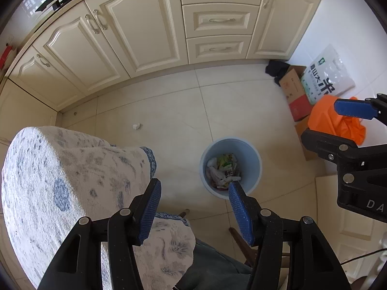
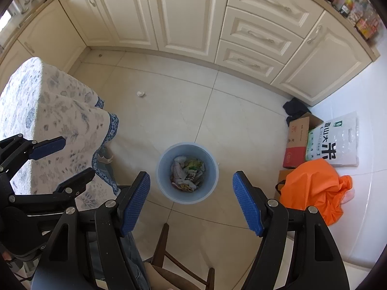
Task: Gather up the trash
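Item: my left gripper (image 1: 194, 186), jaws spread, empty. Item: my right gripper (image 2: 191, 176), jaws spread, empty, above the blue bin (image 2: 188, 172). Bin holds crumpled wrappers (image 2: 187, 172), labels unreadable. One white paper wad (image 2: 140, 93) lies on the floor (image 2: 241, 111) near the cabinets (image 2: 183, 12). Chair (image 2: 167, 249) cut off below.

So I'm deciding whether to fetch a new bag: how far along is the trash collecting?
Done: wrappers lie in the round pale-blue plastic bin. In hand: nothing; left gripper and right gripper are open. Left: a small crumpled white paper wad on the floor tiles.
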The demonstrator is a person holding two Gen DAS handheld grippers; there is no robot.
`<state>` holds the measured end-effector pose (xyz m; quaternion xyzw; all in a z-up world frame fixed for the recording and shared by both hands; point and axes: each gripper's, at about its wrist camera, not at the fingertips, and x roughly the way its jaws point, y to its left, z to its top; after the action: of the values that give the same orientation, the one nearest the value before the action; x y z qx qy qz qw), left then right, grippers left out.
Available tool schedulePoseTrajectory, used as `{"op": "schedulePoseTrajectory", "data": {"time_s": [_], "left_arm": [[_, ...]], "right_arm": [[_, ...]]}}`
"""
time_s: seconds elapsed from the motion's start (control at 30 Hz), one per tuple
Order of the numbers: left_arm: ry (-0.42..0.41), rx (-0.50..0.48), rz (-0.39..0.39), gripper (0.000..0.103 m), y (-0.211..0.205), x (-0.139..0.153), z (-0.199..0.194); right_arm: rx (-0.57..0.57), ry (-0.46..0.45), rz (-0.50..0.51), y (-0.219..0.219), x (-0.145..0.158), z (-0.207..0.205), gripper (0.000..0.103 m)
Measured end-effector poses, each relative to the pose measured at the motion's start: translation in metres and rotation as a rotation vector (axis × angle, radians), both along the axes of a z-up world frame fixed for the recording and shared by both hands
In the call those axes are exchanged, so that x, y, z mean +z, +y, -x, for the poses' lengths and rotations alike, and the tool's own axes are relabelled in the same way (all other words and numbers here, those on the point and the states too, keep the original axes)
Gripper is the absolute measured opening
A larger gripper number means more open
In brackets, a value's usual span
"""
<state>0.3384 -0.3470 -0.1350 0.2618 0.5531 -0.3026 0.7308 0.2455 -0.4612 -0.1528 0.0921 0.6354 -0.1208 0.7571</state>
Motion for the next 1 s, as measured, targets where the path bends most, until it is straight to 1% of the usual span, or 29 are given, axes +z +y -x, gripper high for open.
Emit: {"op": "schedulePoseTrajectory", "data": {"time_s": [0.17,0.3,0.37,0.47,0.6,0.67,0.77,0.83,0.93,1.0], "left_arm": [[-0.025,0.045,0.017,0.055,0.020,0.005,0.013],[-0.038,0.084,0.039,0.055,0.040,0.009,0.031],[-0.054,0.113,0.059,0.055,0.054,0.013,0.040],[-0.088,0.158,0.091,0.055,0.075,0.019,0.058],[-0.132,0.229,0.144,0.055,0.109,0.027,0.087],[-0.162,0.277,0.170,0.055,0.129,0.032,0.101],[-0.217,0.354,0.199,0.055,0.157,0.037,0.130],[-0.248,0.385,0.218,0.056,0.170,0.042,0.148],[-0.286,0.440,0.249,0.056,0.193,0.048,0.176],[-0.321,0.484,0.268,0.056,0.209,0.053,0.198]], "right_arm": [[-0.020,-0.053,-0.004,0.006,0.005,0.014,0.073],[-0.048,-0.094,-0.059,0.012,0.006,0.025,0.073],[-0.045,-0.122,-0.066,0.018,0.008,0.031,0.073],[-0.045,-0.161,-0.036,0.031,0.010,0.040,0.073],[-0.058,-0.220,-0.035,0.043,0.014,0.055,0.073],[-0.059,-0.255,-0.018,0.052,0.018,0.064,0.075],[-0.056,-0.301,0.016,0.065,0.022,0.076,0.077],[-0.053,-0.336,0.035,0.077,0.026,0.085,0.079],[-0.048,-0.399,0.057,0.097,0.035,0.099,0.079],[-0.042,-0.446,0.070,0.108,0.042,0.108,0.082]]}}
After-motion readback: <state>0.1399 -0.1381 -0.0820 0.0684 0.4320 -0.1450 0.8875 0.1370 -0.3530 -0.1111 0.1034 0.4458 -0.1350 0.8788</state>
